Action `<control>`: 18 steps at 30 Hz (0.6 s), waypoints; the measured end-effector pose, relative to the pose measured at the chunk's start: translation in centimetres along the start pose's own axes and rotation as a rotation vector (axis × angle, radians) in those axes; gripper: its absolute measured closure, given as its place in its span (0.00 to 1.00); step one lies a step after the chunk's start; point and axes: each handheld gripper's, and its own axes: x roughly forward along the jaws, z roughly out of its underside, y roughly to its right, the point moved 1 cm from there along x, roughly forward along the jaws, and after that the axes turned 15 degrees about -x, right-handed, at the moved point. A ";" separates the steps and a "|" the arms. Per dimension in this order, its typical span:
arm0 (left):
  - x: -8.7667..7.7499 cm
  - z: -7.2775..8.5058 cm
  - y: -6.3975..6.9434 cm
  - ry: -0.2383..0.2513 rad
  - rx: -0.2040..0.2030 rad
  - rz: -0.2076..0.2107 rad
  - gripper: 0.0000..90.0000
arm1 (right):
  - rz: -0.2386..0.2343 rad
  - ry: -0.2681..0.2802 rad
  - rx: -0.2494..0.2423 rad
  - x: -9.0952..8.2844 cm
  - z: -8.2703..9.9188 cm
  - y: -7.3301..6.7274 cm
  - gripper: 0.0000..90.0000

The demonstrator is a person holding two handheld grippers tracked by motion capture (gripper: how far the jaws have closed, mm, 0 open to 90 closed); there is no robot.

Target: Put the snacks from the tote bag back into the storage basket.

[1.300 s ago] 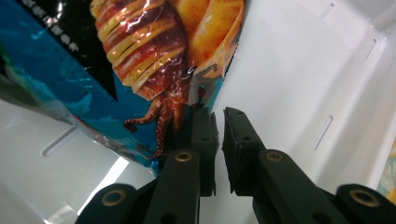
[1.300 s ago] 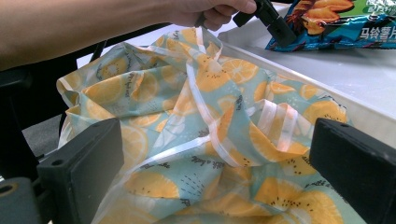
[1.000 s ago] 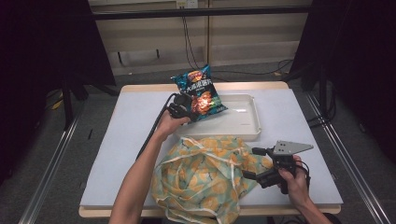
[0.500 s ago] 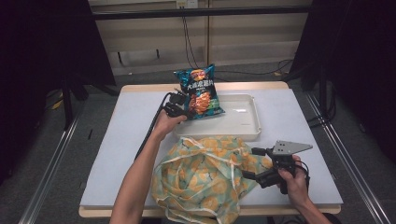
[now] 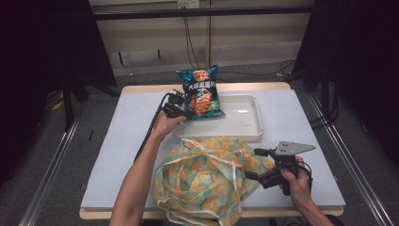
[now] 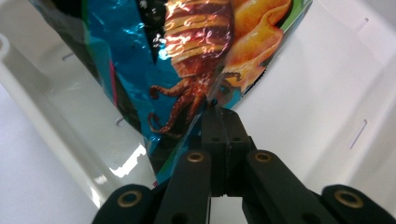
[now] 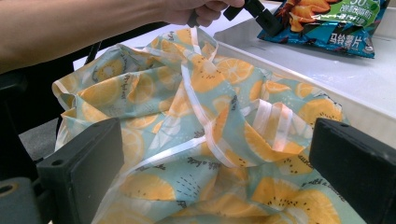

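The glossy blue foil chip bag printed with a squid (image 5: 201,93) stood lifted over the left end of the shallow white plastic tray (image 5: 244,123), its long axis close to upright, its top seam pointing up and away toward the far edge of the tabletop (image 5: 117,141) and its lower end hanging just above the tray floor. The left gripper (image 6: 219,114) had its jaws pressed together on a thin pinch of the bag's lower edge, little more than the crimped foil. That narrow hold looked like the main risk: slick foil could slide out of so slight a bite, and the bag, top-heavy above the pinch, could swing or flop over and drop back into the tray or onto the tabletop. A harder squeeze would likely crush the chips. Nearer the person, the crumpled pale-green fabric bag patterned with orange slices (image 5: 207,181) lay slumped just in front of the tray, its mouth not clearly open, so a bag carried there might catch on the folds or the white straps. The right gripper (image 7: 215,154) stood spread wide, facing that fabric without pinching it.
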 end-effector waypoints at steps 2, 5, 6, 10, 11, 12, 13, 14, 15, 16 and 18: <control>-0.4 0.0 -0.5 -0.033 0.033 -0.012 1.00 | 0.001 -0.003 0.002 0.0 0.0 0.0 0.03; -0.4 0.1 -0.6 -0.037 0.030 -0.004 0.98 | 0.002 -0.001 0.000 -0.1 0.0 0.0 0.03; -0.4 0.2 -0.6 -0.035 0.030 -0.002 0.97 | 0.003 -0.001 -0.001 -0.1 0.0 0.0 0.03; -0.7 0.5 -0.4 -0.040 0.049 0.008 0.97 | 0.002 0.004 0.001 -0.1 0.0 0.1 0.03; -0.9 0.5 -0.2 -0.031 0.049 0.010 0.97 | 0.001 0.006 -0.001 -0.1 0.0 0.1 0.03; -1.1 0.6 -0.1 -0.026 0.063 0.012 0.96 | 0.002 0.005 0.001 -0.1 0.0 0.1 0.03; -1.2 0.8 0.2 0.003 0.040 0.036 0.94 | -0.002 0.005 0.002 -0.2 0.0 0.1 0.03; -1.4 0.9 0.4 0.016 0.031 0.041 0.94 | 0.000 0.006 0.004 -0.2 0.0 0.1 0.03; -1.8 1.0 0.4 0.023 0.043 0.048 0.93 | 0.000 0.007 0.004 -0.2 0.0 0.1 0.03; -2.1 1.1 0.4 0.042 0.039 0.056 0.92 | -0.001 0.009 0.006 -0.2 0.0 0.2 0.02; -2.8 1.2 0.3 0.074 0.020 0.079 0.91 | 0.007 0.012 0.006 -0.3 0.0 0.3 0.02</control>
